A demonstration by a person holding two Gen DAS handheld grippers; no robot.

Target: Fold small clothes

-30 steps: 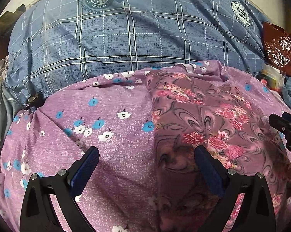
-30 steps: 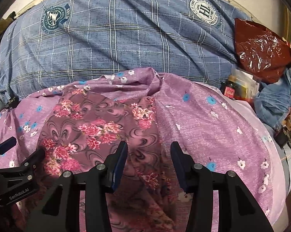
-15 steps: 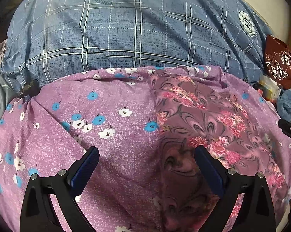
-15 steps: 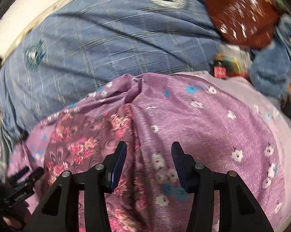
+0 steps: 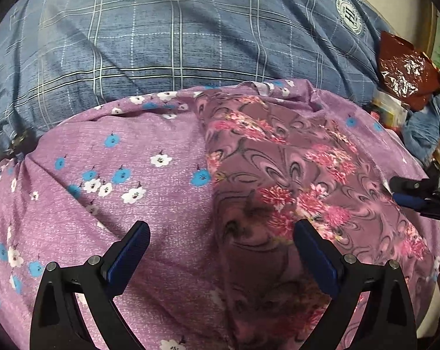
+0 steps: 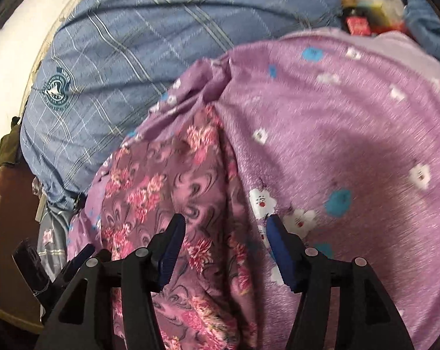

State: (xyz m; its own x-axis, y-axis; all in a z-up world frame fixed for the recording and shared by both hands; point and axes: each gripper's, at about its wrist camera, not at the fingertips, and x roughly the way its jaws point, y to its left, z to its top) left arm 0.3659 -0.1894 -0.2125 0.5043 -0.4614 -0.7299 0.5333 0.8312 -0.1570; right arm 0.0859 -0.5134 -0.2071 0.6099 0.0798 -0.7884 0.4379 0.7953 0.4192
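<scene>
- The purple flowered cloth (image 5: 126, 180) lies spread over the bed, whose blue checked cover (image 5: 190, 43) shows beyond its far edge. The left part of the cloth is lilac with small blue and white blossoms.
- The left gripper (image 5: 221, 246) hovers low over that cloth, jaws wide apart with nothing between them; they straddle the line where the lilac meets the darker fabric.
- The dark rose-print panel (image 5: 292, 175) runs as a long strip from near me away toward the blue cover; this is the long axis any fold has to respect. Whether it is a separate small garment or a turned-over part of the same cloth, I cannot tell.
- The right gripper (image 6: 225, 250) points down at the strip's right-hand border, its jaws opening and empty, the seam between rose print and lilac lying just ahead between them.
- The strip lies between the two grippers, and its right edge looks nearer the right one, so I judge that hand better placed to pick up that edge.
- A red foil bag (image 5: 403, 67) and other clutter sit beyond the cloth's right end.
</scene>
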